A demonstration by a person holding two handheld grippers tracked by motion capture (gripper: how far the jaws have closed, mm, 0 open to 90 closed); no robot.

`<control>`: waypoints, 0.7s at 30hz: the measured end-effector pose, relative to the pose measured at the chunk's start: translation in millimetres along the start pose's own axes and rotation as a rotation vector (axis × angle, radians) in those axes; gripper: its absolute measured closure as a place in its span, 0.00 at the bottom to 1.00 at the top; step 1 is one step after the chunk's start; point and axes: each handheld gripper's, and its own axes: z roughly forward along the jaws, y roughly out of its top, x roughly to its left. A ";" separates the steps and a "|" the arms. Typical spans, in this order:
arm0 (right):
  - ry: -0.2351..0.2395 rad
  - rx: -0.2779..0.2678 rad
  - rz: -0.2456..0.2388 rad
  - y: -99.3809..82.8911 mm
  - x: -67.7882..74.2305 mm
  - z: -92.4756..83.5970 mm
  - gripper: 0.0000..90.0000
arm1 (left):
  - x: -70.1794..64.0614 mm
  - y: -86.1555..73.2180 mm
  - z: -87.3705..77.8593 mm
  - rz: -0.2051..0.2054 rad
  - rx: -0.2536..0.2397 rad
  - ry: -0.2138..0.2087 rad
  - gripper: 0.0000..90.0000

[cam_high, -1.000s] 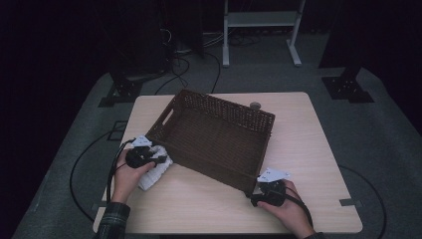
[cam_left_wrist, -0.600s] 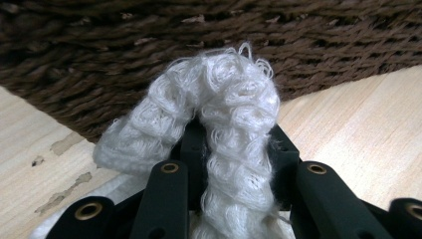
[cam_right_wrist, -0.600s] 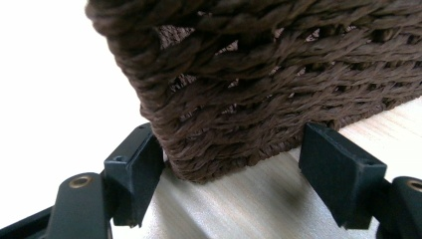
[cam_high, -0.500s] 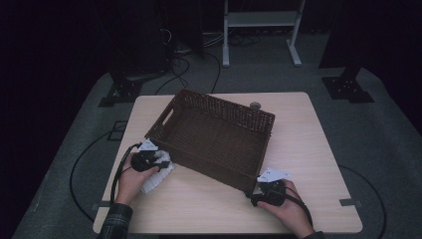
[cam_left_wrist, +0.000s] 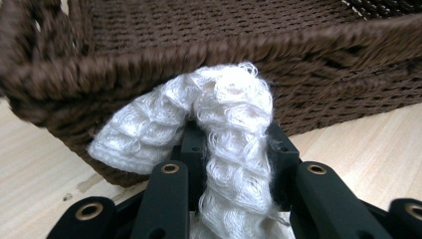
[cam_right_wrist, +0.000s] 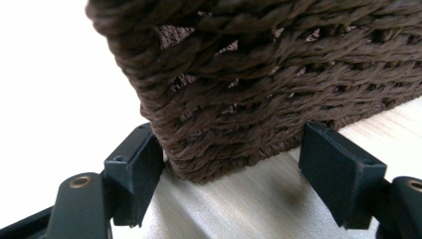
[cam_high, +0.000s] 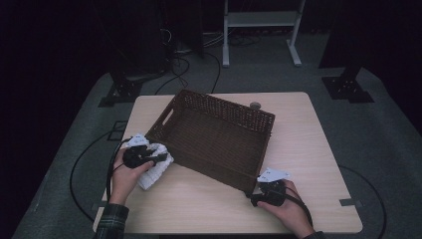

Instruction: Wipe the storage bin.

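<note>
High view: left gripper [cam_high: 160, 158] clamps cloth [cam_high: 153, 169] outside basket [cam_high: 219, 112]; right gripper [cam_high: 254, 195] straddles its corner; placing remains.

left gripper [cam_high: 160, 158] clamped, right gripper [cam_high: 255, 195] jaws spread.

Dim room, overexposed blurred close-ups

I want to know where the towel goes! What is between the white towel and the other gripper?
The brown basket lies between the white towel and the right gripper, seen in the high view.
</note>
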 end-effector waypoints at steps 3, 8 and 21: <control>0.000 0.000 0.000 0.0 0.0 0.0 0.28 | -2.7 4.4 -5.5 0.012 -0.007 0.010 0.76; -0.001 -0.001 -0.001 0.0 0.1 0.0 0.28 | -7.5 10.8 -13.6 0.035 -0.027 0.016 0.76; -0.001 0.000 0.000 0.0 0.1 0.0 0.28 | -12.3 11.9 -7.4 0.045 -0.021 0.001 0.76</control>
